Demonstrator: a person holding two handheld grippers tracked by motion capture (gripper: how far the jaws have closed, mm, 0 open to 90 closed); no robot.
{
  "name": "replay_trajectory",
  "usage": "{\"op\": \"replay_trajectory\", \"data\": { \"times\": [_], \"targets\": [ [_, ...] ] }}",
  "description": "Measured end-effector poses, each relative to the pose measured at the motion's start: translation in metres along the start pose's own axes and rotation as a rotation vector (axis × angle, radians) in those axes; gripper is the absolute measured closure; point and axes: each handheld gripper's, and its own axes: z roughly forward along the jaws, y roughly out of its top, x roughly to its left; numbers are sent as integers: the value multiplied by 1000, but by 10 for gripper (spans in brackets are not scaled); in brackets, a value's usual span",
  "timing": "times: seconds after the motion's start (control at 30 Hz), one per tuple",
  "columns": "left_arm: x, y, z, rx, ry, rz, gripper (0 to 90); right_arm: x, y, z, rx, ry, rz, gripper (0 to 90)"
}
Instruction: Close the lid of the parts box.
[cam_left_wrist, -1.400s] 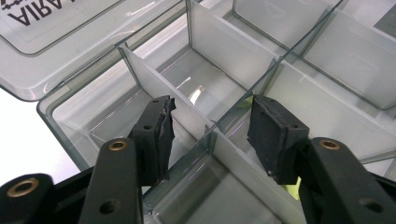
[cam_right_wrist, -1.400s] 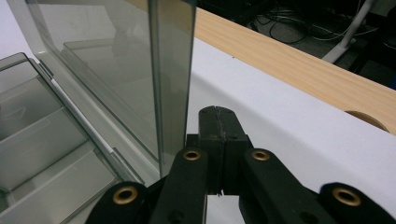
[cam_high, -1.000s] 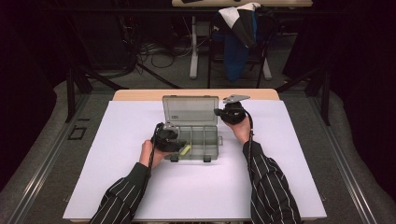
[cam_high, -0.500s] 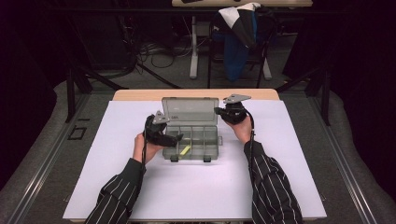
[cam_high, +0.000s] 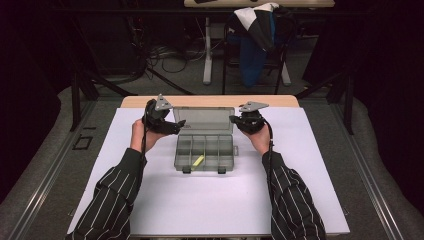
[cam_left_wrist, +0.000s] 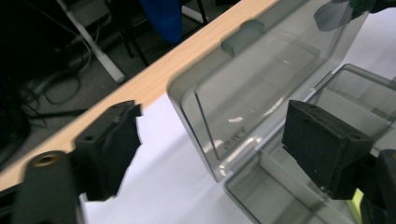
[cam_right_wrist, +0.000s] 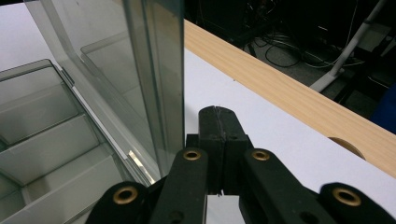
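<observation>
A clear grey compartment box (cam_high: 205, 148) stands mid-table with its lid (cam_high: 204, 120) raised upright at the back. A small yellow piece (cam_high: 198, 161) lies in a front compartment. My left gripper (cam_high: 177, 125) is open at the lid's left edge. In the left gripper view its jaws are wide apart (cam_left_wrist: 217, 140), the lid's (cam_left_wrist: 261, 79) lower left corner lies between them, and nothing is held. My right gripper (cam_high: 234, 120) is shut and empty, right beside the lid's right edge. In the right gripper view the shut tips (cam_right_wrist: 217, 116) sit next to the lid's (cam_right_wrist: 116, 56) thin edge.
A white sheet (cam_high: 215, 200) covers the table, with a bare wooden strip (cam_high: 210, 101) along the far edge. Beyond the table are a chair with a blue and white cloth (cam_high: 255, 35), a desk leg (cam_high: 207, 50) and floor cables (cam_high: 165, 52).
My left gripper has moved from the box's front left corner back and up to the lid's left edge. The right gripper has stayed at the lid's right edge.
</observation>
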Motion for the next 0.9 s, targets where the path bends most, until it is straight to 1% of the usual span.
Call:
{"op": "replay_trajectory", "data": {
  "times": [0.07,0.13,0.17,0.2,0.27,0.33,0.4,0.43,0.47,0.5,0.57,0.6,0.63,0.7,0.77,0.9],
  "targets": [
    [1,5,0,3,6,38,286,1,0,0,0,-1,0,900],
    [3,8,-1,-2,22,64,381,1,0,-1,1,1,0,900],
    [4,9,-2,-7,12,82,480,1,0,-1,2,0,-1,900],
    [5,9,-2,-12,20,96,542,1,0,-1,3,0,-1,900],
    [6,8,-1,-4,17,118,617,1,0,-2,10,3,-2,897],
    [7,7,1,14,8,128,652,0,0,-3,10,3,-4,894],
    [9,6,2,8,5,126,685,-1,1,-5,14,-6,-7,880],
    [11,5,2,-1,-1,117,708,-2,1,-7,13,-8,-6,874],
    [12,5,2,-4,-8,118,714,-2,2,-9,12,-12,-3,868],
    [13,4,2,-6,-10,119,717,-3,3,-13,6,-20,0,864],
    [14,4,2,-12,-18,116,721,-5,5,-22,-14,-25,22,850],
    [14,4,2,-11,-18,120,722,-6,6,-26,-16,-29,23,841],
    [14,4,2,-10,-19,124,724,-6,8,-31,-21,-30,23,831],
    [14,4,2,-7,-17,127,725,-6,11,-40,-12,-29,17,802],
    [14,4,2,-7,-19,127,726,-6,14,-49,-9,-20,8,753],
    [14,4,2,-6,-22,123,730,-4,21,-64,-1,-5,-7,701]
  ]
}}
